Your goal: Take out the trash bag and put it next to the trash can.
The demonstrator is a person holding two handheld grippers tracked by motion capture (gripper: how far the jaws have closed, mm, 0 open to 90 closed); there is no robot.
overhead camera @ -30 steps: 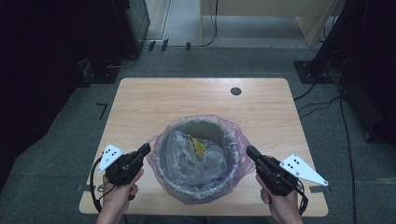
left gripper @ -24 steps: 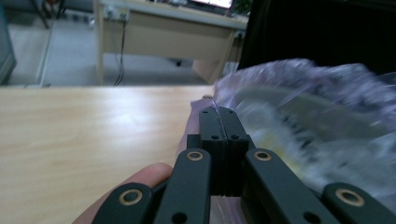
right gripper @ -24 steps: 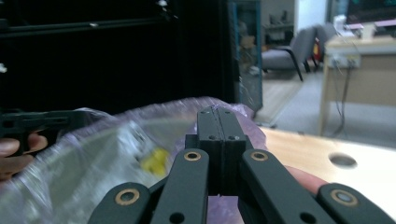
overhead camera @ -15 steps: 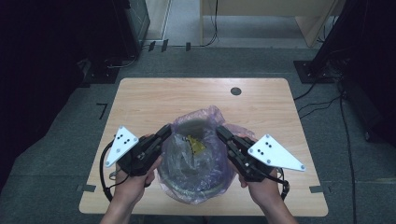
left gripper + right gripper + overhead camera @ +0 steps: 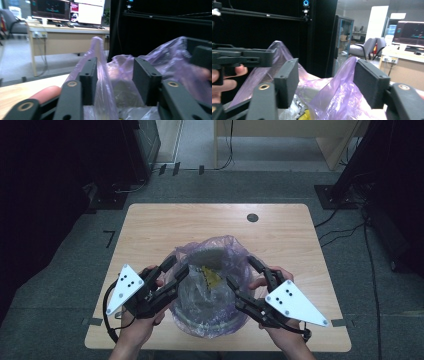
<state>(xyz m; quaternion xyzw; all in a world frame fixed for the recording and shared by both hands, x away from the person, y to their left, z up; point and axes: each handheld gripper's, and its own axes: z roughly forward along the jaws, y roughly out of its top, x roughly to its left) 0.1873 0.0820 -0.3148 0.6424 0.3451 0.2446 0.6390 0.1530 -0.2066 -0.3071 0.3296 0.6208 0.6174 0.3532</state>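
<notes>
High view alone shows yellow scrap (image 5: 214, 279) inside purple bag (image 5: 220, 247).

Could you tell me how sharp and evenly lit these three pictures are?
High view: sharp, the table lit, the room's edges very dark. Left gripper view: soft, the purple bag between the jaws blurred, the far desk hazy. Right gripper view: jaws fairly crisp, black panel behind them underexposed, bright room at right washed out.
</notes>
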